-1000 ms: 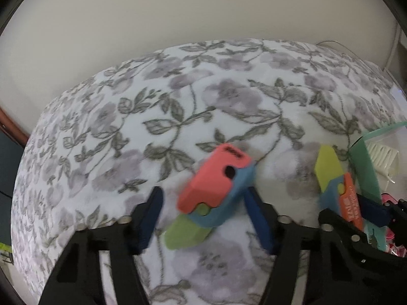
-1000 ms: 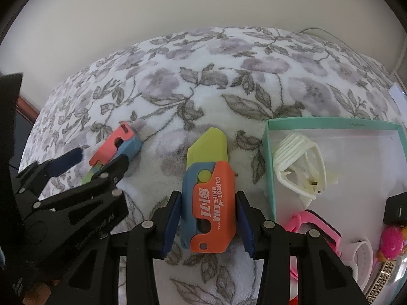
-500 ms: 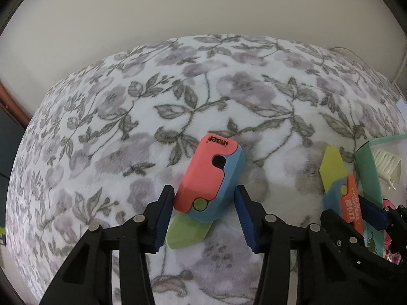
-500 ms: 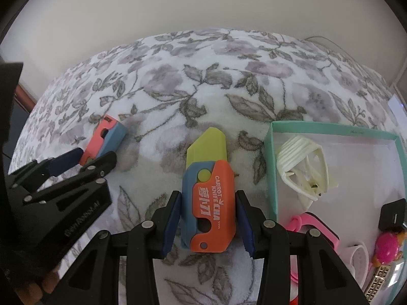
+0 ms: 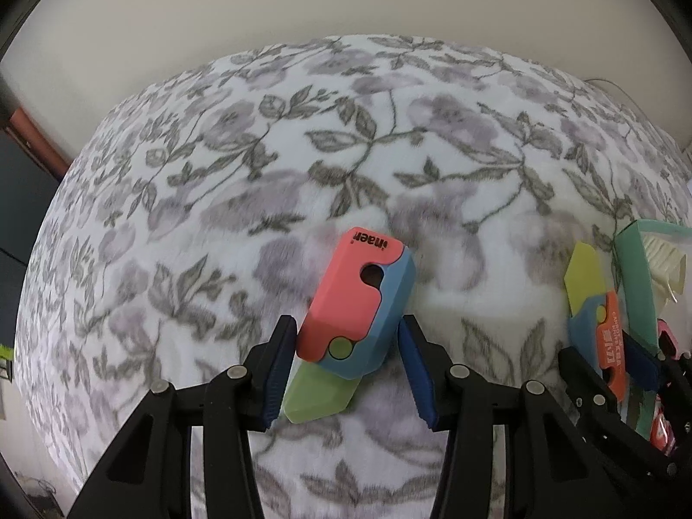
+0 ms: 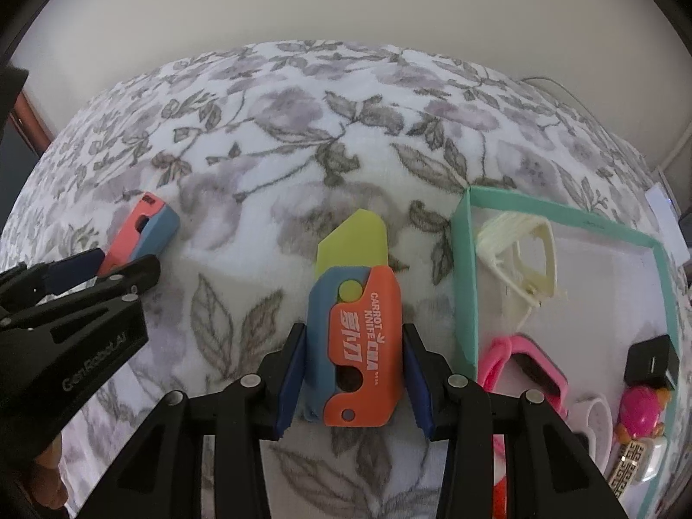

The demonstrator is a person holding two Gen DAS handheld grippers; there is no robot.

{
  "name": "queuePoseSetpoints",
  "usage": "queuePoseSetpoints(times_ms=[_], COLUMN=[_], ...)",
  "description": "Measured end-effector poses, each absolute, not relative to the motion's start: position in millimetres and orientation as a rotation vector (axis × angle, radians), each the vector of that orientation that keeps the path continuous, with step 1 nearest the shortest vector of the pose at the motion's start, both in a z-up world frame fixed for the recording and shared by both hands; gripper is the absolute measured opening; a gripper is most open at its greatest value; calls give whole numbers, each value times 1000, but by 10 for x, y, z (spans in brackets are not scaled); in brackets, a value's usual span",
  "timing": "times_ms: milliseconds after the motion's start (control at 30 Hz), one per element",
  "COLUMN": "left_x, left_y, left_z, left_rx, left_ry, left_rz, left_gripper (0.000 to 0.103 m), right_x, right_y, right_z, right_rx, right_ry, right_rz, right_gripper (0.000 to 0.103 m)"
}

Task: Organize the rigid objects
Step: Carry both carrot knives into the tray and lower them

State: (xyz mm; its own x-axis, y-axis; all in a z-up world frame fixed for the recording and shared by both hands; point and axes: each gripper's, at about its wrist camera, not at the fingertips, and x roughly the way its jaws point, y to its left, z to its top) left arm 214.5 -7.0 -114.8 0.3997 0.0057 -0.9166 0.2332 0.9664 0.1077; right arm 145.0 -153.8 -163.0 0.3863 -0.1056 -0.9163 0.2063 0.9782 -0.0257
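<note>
Both grippers grip toy knives on the floral blanket (image 5: 328,138), teal tray to the right.
Left gripper (image 5: 344,361), jaws just closed in, pinches pink knife (image 5: 346,302); right gripper (image 6: 352,382) pinches orange knife (image 6: 359,346), long axis along fingers, nearer teal tray (image 6: 465,277) holding cream clip (image 6: 517,255), pink toys.

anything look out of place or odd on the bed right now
Two toy carrot knives lie on the floral blanket outside the teal tray: the pink one between the left gripper fingers, the orange one in the right gripper. Nothing looks damaged or spilled.
</note>
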Motion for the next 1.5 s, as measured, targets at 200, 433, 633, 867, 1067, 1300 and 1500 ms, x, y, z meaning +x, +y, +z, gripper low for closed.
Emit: queuePoseSetpoints(times_ms=[200,433,633,867,1067,1300,1500], left_x=[2011,1849,1720,1540,1338,1044,788], left_y=[-15,-36,-50,-160,-433,-883,-1296], left_z=[-1102,-1000,-865,-481,-64,282,325], left_rx=[189,145,125,96,87,61,57], left_ry=[1177,1181,1170,1112,1046,995,995], left_rz=[-142,-159,-165,-190,-251,-360,-443], left_gripper=[50,50,50,50,50,50,50], right_x=[1313,1142,983,718,429,65,-193], right_y=[-1526,-1562,-1670,-1930,-2242,-2623,-2900], right_z=[-1602,-1466,-1273,-907,-573,-368,-271], right_rx=[135,157,201,281,318,354,378], right_ry=[1176,1159,1125,1045,958,893,859], right_rz=[-182,-188,-200,-240,-309,-412,-465], right_gripper=[45,45,45,45,44,45,45])
